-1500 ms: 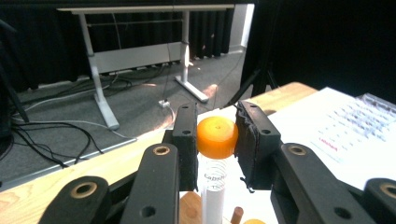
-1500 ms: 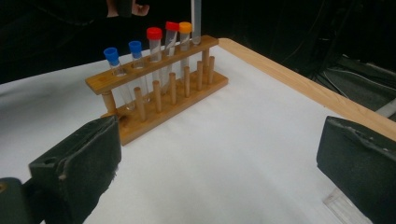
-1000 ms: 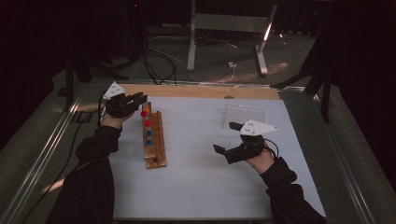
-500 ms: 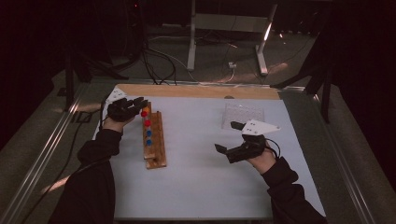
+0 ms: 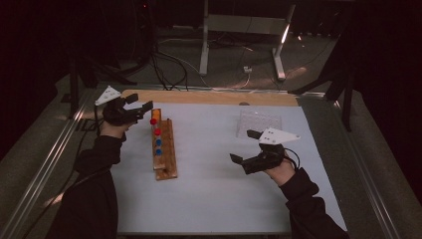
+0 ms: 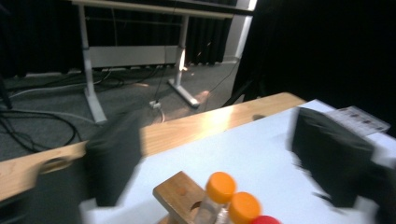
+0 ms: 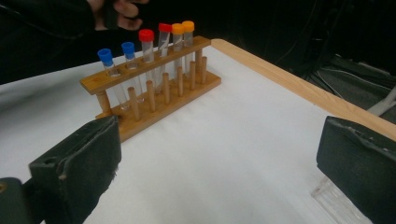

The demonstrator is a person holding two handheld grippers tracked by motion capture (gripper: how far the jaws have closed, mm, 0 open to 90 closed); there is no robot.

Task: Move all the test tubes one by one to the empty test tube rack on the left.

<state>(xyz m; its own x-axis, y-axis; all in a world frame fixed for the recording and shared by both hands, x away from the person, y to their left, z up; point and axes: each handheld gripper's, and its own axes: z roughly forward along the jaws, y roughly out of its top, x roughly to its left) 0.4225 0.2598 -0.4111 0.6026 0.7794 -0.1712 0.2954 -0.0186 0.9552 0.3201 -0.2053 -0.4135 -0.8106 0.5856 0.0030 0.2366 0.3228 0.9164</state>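
Orange-capped test tube (image 6: 220, 186) is sitting in the far end of the wooden rack (image 5: 165, 152), right beside a second orange-capped tube (image 6: 245, 207). The left tongs (image 5: 142, 102) are hanging just above those two caps. Their jaws have just been opening and are now spread wide. The caps are showing low between them, but the pads are not touching anything.

The right tongs (image 5: 243, 146) are waiting well apart from the rack, over the white bench (image 5: 214, 194). They are spread wide too and are holding nothing. A clear plastic tray (image 5: 259, 122) is lying just beyond them.

The step looks like letting go of the tube. To do it well, the left tongs should be staying wide open and going straight up, so no pad is bumping a cap or tipping the rack. One red-capped tube (image 7: 163, 29) is leaning a little in its hole, so it may be needing a gentle nudge. Two blue-capped tubes (image 7: 105, 54) are standing at the near end.

I am not seeing any brand or words to read. Some small marks are showing on a sheet (image 6: 359, 119), but they are too blurry.
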